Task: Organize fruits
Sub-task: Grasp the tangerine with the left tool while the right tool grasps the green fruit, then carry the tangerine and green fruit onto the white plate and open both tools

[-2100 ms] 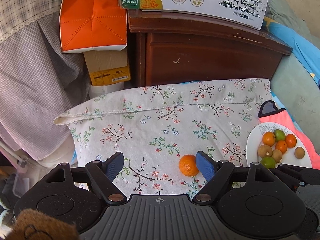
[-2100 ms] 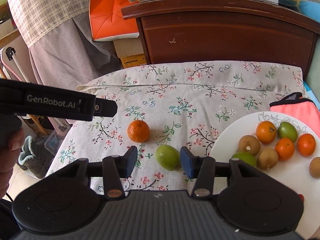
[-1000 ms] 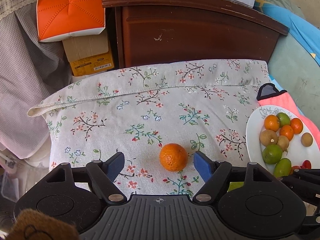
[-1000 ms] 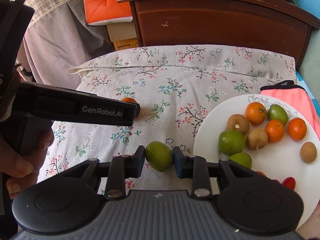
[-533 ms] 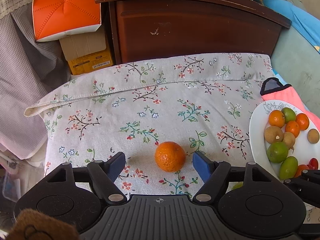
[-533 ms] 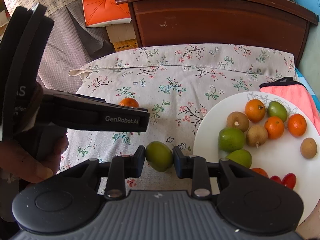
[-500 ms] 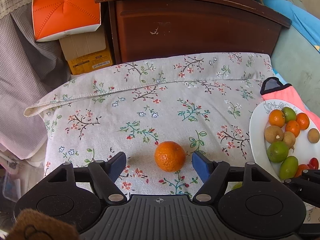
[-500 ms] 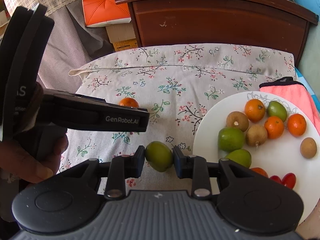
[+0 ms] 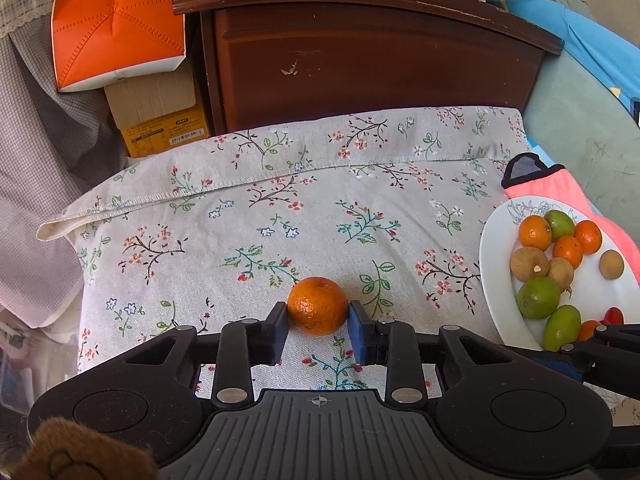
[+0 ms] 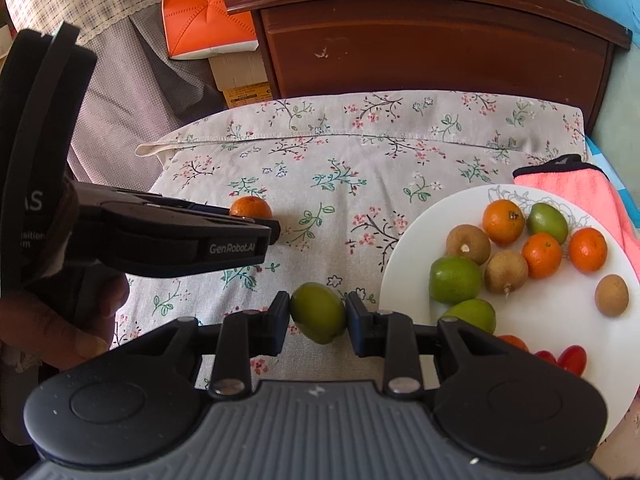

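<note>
Now left gripper (image 9: 318, 330) just closed, pads gripping mandarin (image 9: 318, 306)

The flowered cloth (image 9: 304, 216) lies bare from its middle to the far edge, open to pass. At its right edge the white plate (image 10: 404, 248) is crowded with fruit; the wooden cabinet (image 9: 360, 64) blocks the far side.
</note>
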`<act>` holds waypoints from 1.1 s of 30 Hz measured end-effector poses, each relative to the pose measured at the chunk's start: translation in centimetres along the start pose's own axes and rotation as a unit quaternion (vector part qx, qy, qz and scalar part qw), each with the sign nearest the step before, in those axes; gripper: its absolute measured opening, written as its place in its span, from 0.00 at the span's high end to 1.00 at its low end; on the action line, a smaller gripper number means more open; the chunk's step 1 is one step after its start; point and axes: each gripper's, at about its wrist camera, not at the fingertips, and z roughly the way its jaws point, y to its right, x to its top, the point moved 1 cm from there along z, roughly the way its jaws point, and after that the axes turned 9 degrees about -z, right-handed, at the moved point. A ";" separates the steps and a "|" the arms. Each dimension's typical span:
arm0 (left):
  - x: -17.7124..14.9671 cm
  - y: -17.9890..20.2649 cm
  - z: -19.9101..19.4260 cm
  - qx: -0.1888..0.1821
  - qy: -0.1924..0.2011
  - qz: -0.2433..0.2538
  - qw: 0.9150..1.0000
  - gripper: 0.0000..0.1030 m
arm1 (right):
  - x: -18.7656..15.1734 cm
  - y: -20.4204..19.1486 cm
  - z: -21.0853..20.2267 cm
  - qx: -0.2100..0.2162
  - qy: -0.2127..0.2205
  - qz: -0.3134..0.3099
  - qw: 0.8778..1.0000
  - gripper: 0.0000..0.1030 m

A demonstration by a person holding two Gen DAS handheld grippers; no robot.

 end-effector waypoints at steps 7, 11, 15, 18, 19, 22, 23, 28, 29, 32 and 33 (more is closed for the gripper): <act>0.9 0.1 -1.9 -0.012 0.026 -0.010 1.000 0.72 | 0.4 0.7 -0.9 0.004 0.013 0.021 1.000 0.71; 1.5 0.1 -3.2 -0.015 0.048 -0.016 0.999 0.72 | 1.0 1.1 -2.3 0.000 0.033 0.031 0.999 0.71; 1.7 -0.1 -4.2 -0.019 0.058 -0.028 0.998 0.72 | 1.8 1.2 -4.2 -0.004 0.060 0.039 0.997 0.71; 1.9 -0.3 -4.9 -0.020 0.063 -0.041 0.997 0.72 | 2.2 1.0 -5.7 -0.017 0.082 0.032 0.996 0.71; 2.0 -0.4 -5.2 -0.022 0.065 -0.046 0.997 0.72 | 2.3 1.1 -6.2 -0.021 0.087 0.032 0.996 0.71; 2.3 -0.3 -5.7 -0.027 0.072 -0.057 0.995 0.72 | 2.2 1.6 -7.3 -0.026 0.096 0.050 0.994 0.71; 2.3 -0.1 -5.9 -0.028 0.075 -0.057 0.995 0.72 | 2.2 1.8 -7.6 -0.029 0.098 0.055 0.993 0.70; 2.7 1.1 -6.5 -0.038 0.086 -0.052 0.994 0.72 | 2.1 3.6 -10.0 -0.045 0.122 0.091 0.987 0.70; 2.8 1.3 -6.7 -0.042 0.088 -0.052 0.994 0.72 | 2.1 4.1 -10.5 -0.048 0.128 0.100 0.986 0.70; 3.0 2.3 -7.0 -0.052 0.094 -0.049 0.993 0.72 | 1.9 5.6 -12.1 -0.062 0.144 0.126 0.980 0.70; 3.1 2.8 -7.2 -0.055 0.096 -0.046 0.993 0.72 | 1.8 6.1 -12.5 -0.067 0.147 0.135 0.978 0.70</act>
